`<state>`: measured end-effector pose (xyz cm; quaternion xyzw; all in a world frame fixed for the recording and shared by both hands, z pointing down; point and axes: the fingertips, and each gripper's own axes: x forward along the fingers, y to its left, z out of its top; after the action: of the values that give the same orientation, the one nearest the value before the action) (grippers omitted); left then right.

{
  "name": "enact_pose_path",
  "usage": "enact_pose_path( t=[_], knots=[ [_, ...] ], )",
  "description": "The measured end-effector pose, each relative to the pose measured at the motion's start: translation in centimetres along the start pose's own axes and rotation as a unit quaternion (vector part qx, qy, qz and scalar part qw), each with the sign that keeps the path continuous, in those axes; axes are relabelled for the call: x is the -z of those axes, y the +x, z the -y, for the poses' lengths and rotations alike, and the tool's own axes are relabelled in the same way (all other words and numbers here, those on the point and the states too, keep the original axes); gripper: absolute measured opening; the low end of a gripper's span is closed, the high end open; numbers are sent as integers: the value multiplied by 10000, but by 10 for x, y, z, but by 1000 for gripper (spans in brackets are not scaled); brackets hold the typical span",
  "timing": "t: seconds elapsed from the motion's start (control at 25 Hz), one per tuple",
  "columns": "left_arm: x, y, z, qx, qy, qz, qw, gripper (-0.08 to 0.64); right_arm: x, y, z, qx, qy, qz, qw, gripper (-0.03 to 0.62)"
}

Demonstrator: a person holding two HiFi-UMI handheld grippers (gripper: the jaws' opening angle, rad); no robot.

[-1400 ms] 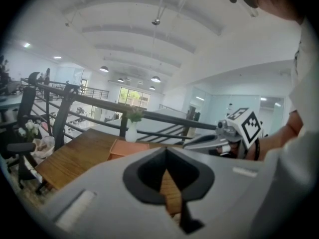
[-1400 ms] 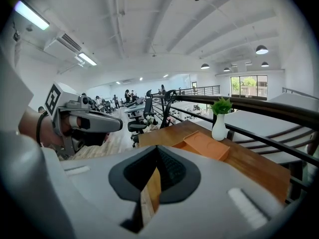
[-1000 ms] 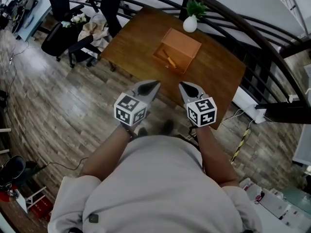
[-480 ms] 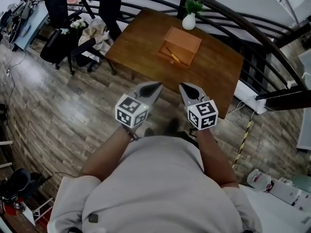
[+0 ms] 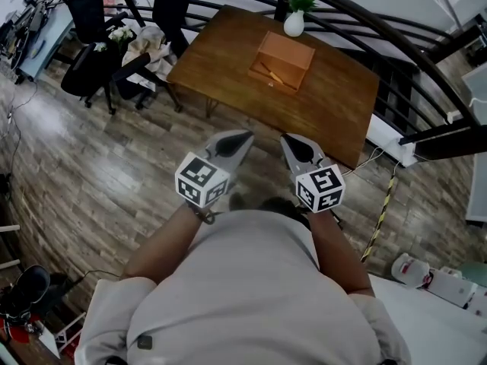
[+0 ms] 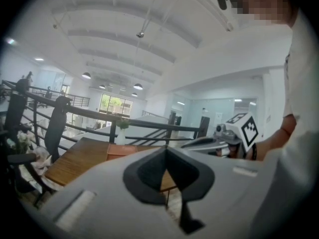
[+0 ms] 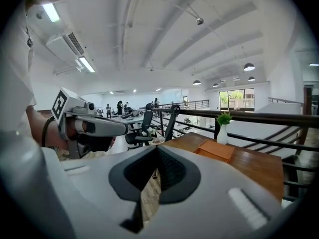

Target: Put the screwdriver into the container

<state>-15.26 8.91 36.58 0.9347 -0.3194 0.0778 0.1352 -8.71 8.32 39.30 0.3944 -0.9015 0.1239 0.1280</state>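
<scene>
i hold the grey left gripper [image 5: 242, 137] and the grey right gripper [image 5: 286, 138] side by side above the plank floor [image 5: 114, 150], well apart from the brown wooden desk [image 5: 335, 109]. each gripper is pressed together at the tips, with nothing pinched. the orange-handled screwdriver [image 5: 268, 71] lies inside the open orange box container [image 5: 293, 48] on the desk, near a white vase [image 5: 294, 23].

wooden table [image 5: 335, 105] | on it: orange container [image 5: 295, 50], white vase [image 5: 294, 26] with plant [image 5: 302, 1]
</scene>
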Motion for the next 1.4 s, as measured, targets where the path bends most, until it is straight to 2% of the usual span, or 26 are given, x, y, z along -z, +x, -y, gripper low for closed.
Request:
enact_pose_path(
  t=[0.28,0.64,1.4],
  knots=[
    [0,-7,17,3,22,76,10000,2,3,-21,-10,-133,-29,92,9999,8],
    [3,3,36,142,57,112,9998,2,3,-41,-7,-85,-58,204,9997,8],
    [-3,-10,12,52,20,187,9998,2,-10,-26,-20,-201,-126,283,9993,8]
  ],
)
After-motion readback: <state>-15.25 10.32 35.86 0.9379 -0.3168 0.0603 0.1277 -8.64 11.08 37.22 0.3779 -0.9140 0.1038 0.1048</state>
